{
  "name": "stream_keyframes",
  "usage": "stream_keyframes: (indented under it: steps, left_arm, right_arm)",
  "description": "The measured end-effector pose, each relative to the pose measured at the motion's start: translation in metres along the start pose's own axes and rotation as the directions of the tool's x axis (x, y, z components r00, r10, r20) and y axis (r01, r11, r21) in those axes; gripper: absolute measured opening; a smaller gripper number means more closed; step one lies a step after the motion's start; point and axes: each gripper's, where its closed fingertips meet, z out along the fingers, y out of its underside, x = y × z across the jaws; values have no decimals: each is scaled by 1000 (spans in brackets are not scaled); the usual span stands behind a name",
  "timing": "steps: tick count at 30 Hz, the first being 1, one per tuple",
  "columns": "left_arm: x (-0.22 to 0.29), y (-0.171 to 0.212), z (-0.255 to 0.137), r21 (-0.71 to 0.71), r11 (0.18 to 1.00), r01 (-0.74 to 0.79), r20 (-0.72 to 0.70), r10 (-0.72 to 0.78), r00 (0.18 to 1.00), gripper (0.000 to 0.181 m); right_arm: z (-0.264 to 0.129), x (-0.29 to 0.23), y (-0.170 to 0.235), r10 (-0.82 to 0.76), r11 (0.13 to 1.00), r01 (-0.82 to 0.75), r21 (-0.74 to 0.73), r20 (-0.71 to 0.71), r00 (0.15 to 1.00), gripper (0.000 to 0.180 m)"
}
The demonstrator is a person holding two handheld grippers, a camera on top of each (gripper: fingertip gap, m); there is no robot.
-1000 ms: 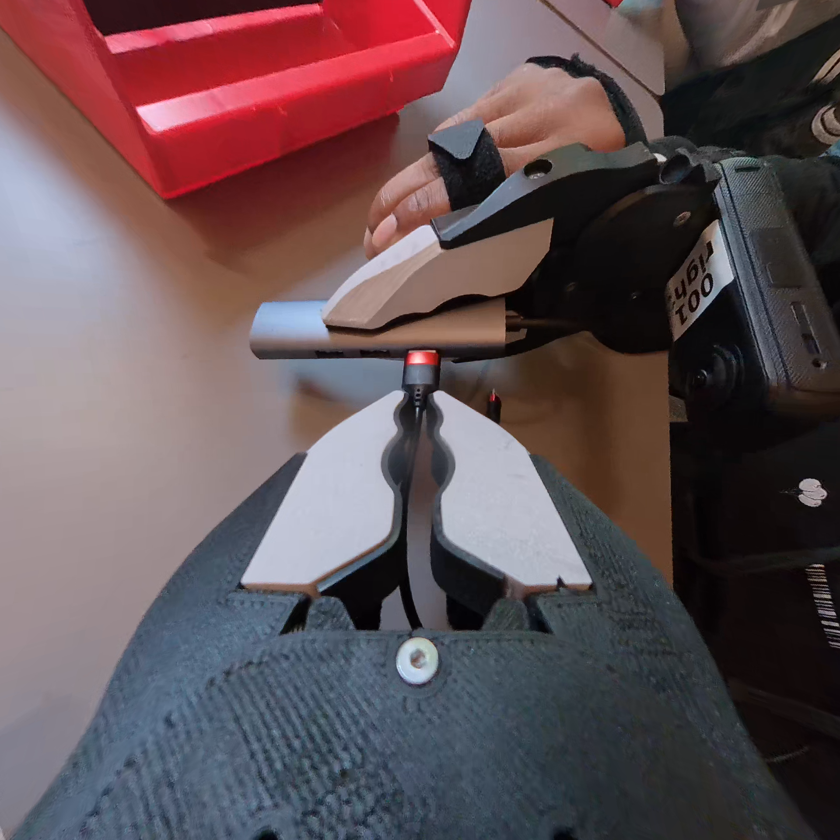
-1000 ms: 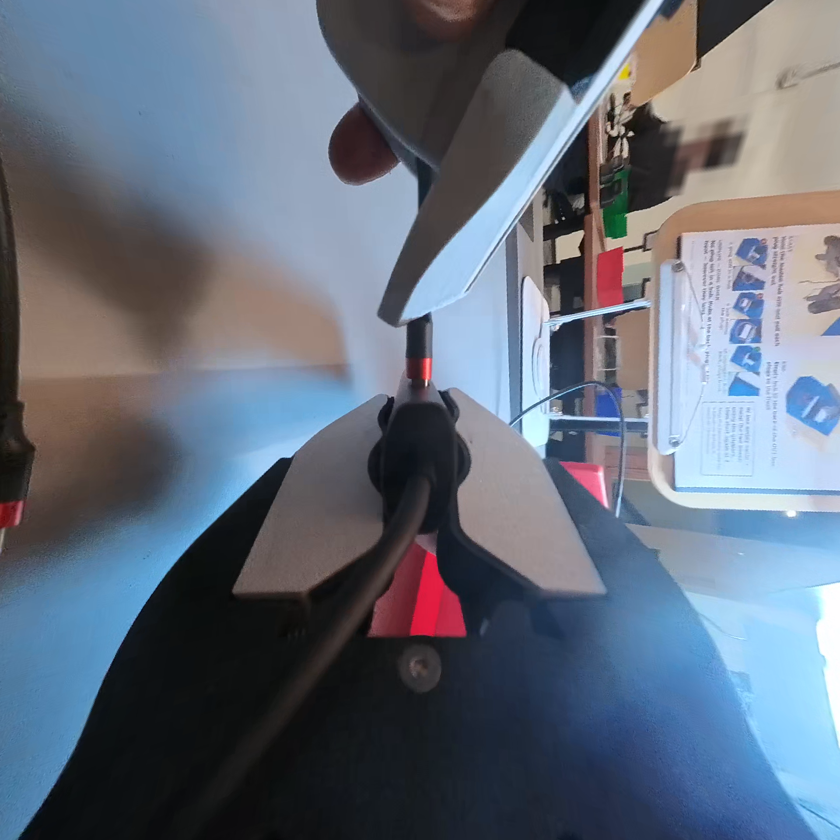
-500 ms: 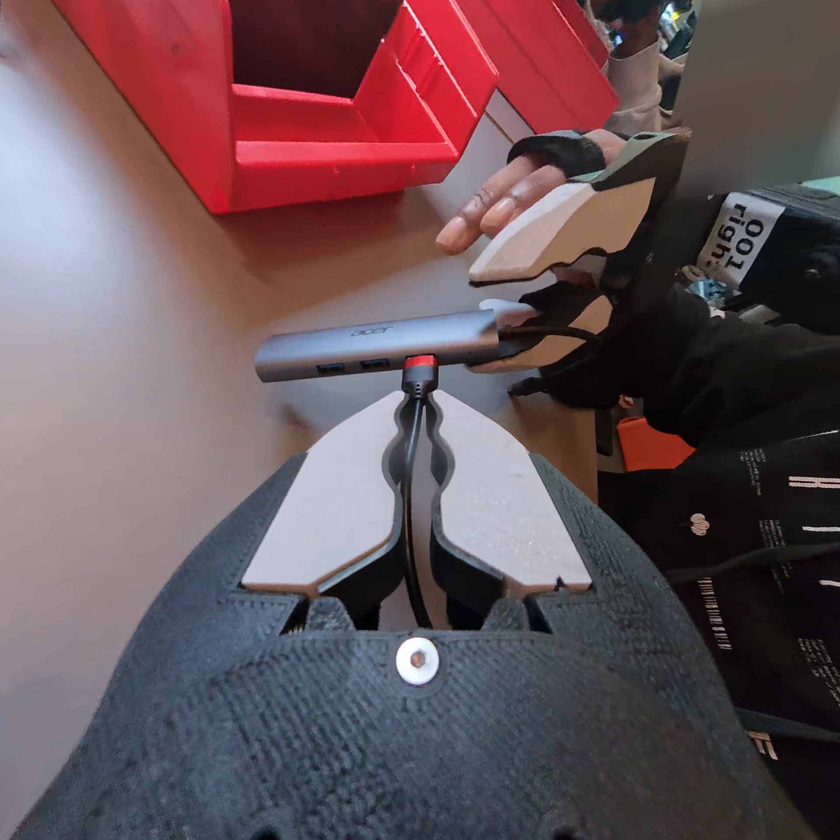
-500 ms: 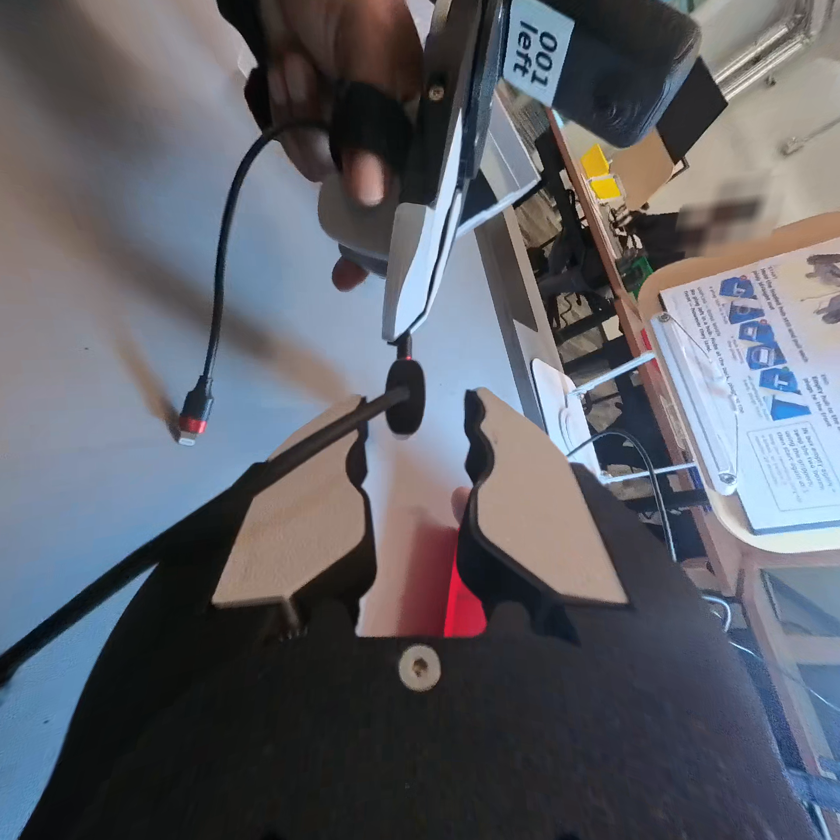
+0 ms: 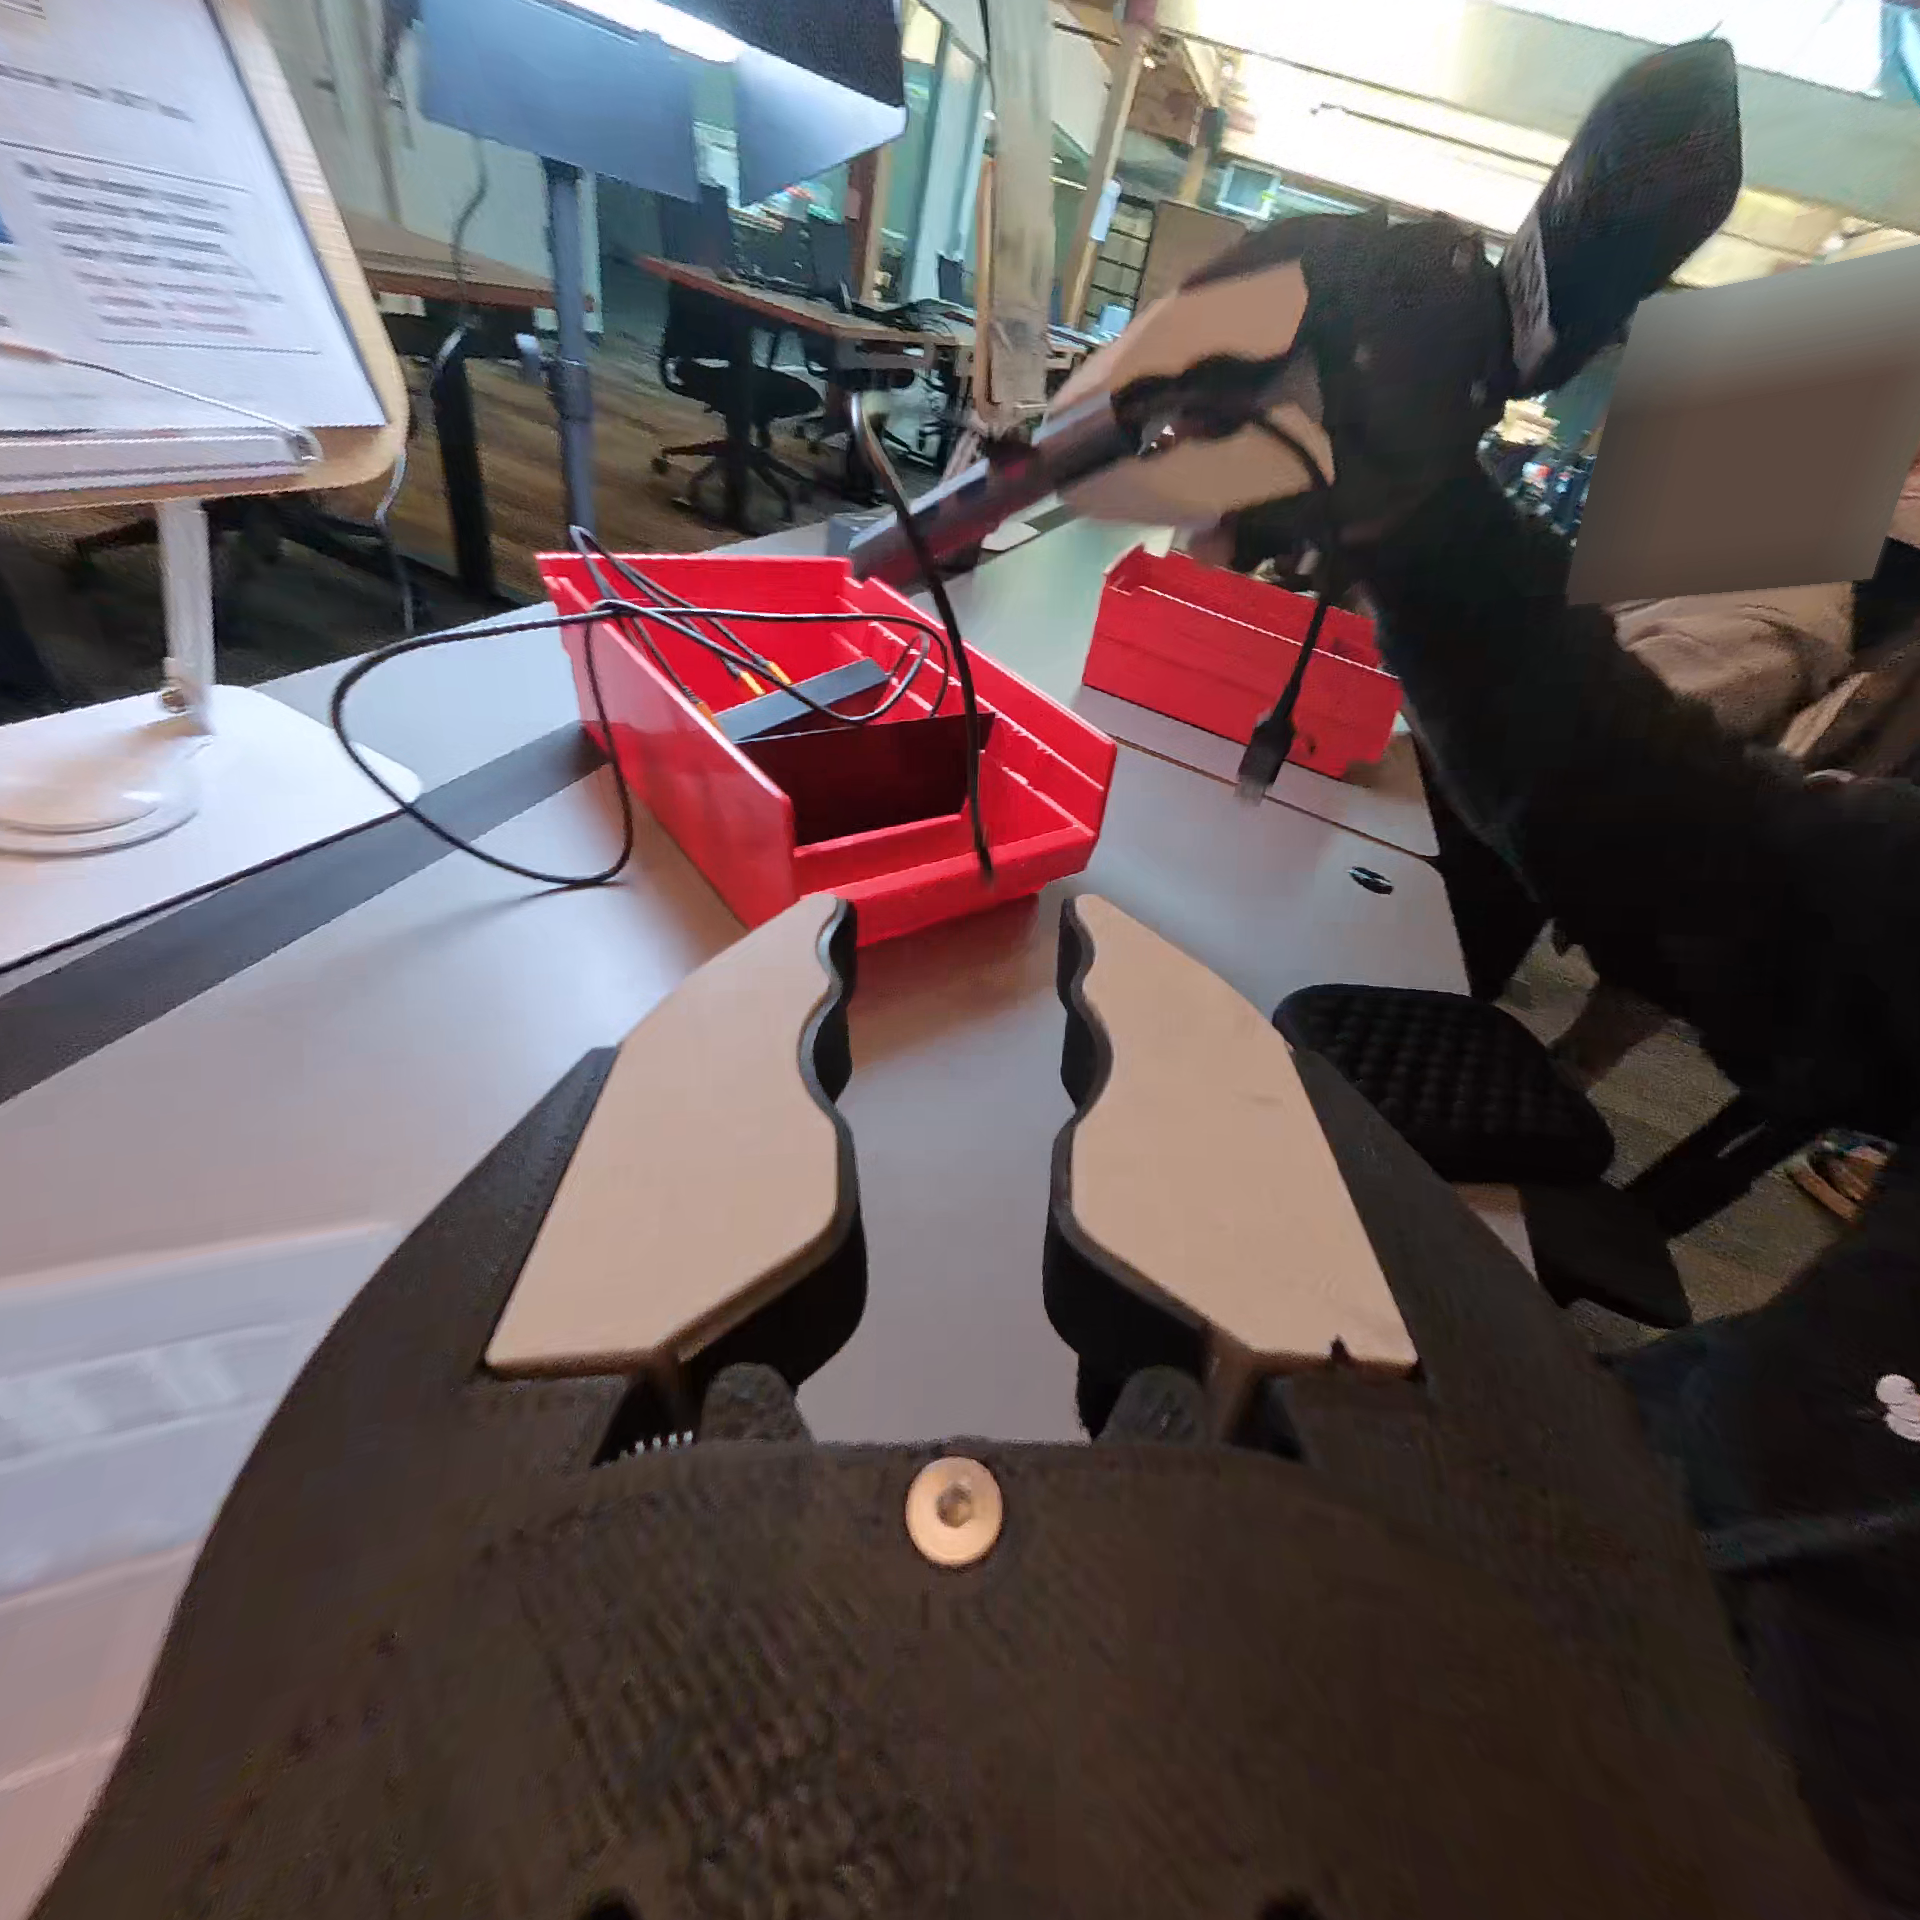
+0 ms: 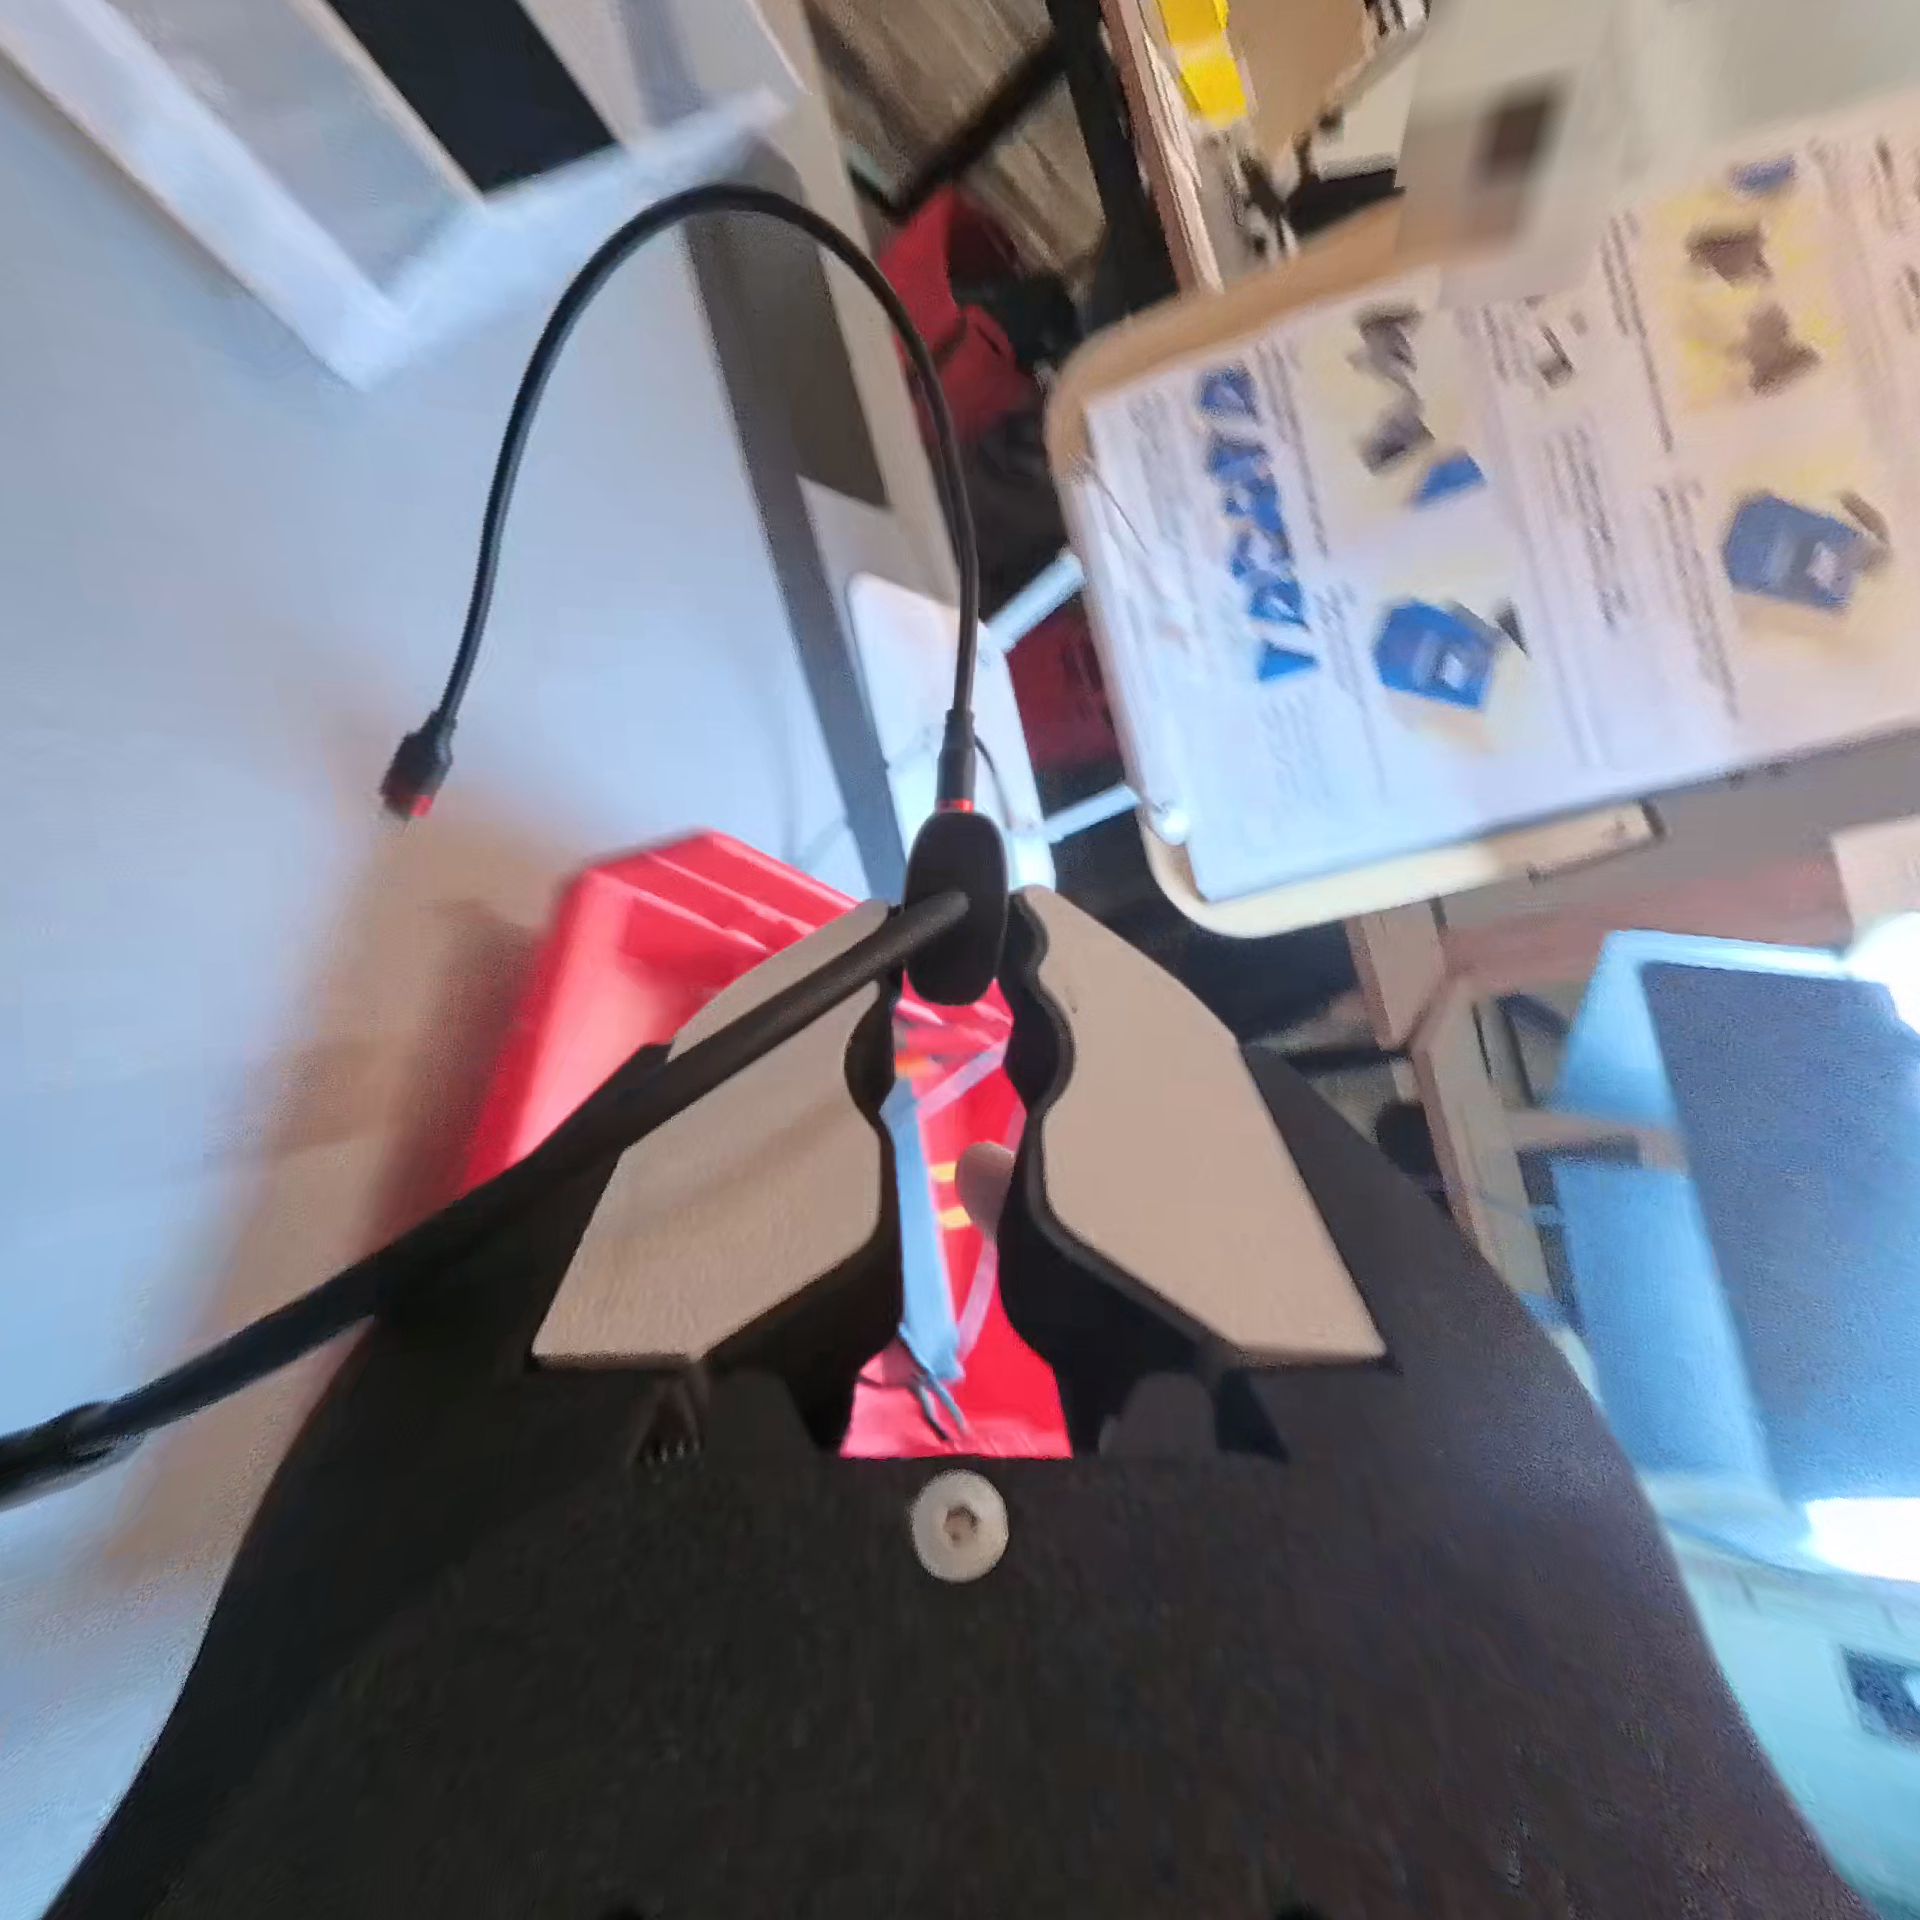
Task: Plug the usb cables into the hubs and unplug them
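Hub lifted off the table, left gripper let go

Lifted clear of the tabletop since half a second ago, the grey hub (image 5: 997, 497) now hangs in the air above the far side, one end clamped between the closed fingers of the right gripper (image 5: 1195, 447). Half a second back the left gripper (image 5: 954, 940) pinched the red-collared plug at the hub's side; now its jaws stand wide apart with nothing between them, above bare tabletop (image 5: 312, 1091) just short of the near red bin (image 5: 727, 790).

Counted across both views: one hub, two red bins, two grippers. One thin black cable (image 5: 961, 707) is plugged into the hub and droops toward the near bin; in the right wrist view it arcs up from the hub and down to a loose red-collared plug (image 6: 416, 764). The hub's own thicker lead (image 5: 1304, 644) dangles from the held end, its plug (image 5: 1259, 750) hanging free in front of the second red bin (image 5: 1226, 644).

The near bin holds a dark divider panel and several thin black cables with orange-tipped ends; one of them loops out over its left wall onto the tabletop. What the second bin, farther toward the right edge, contains cannot be told.

A white stand (image 5: 114, 769) carrying a clipboard with a printed sheet sits at the far left corner. The right wrist view is motion-blurred; there the dark end of the hub sits between the fingertips
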Motion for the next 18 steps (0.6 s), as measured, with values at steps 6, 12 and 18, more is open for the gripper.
stream_keyframes:
  steps: [6,12,18]
  left_arm:
    - [15,59,-4,-88,994,71,-34,-74,997,35]
    - [29,99,14,-213,977,3,-54,-15,998,34]
    - [29,119,21,-265,964,-7,-63,-10,998,31]
  right_arm:
    - [5,106,79,-92,936,27,-352,-169,981,17]
    - [55,135,169,-224,738,-24,-675,-278,934,17]
    - [100,93,223,-175,653,-80,-754,-252,952,17]
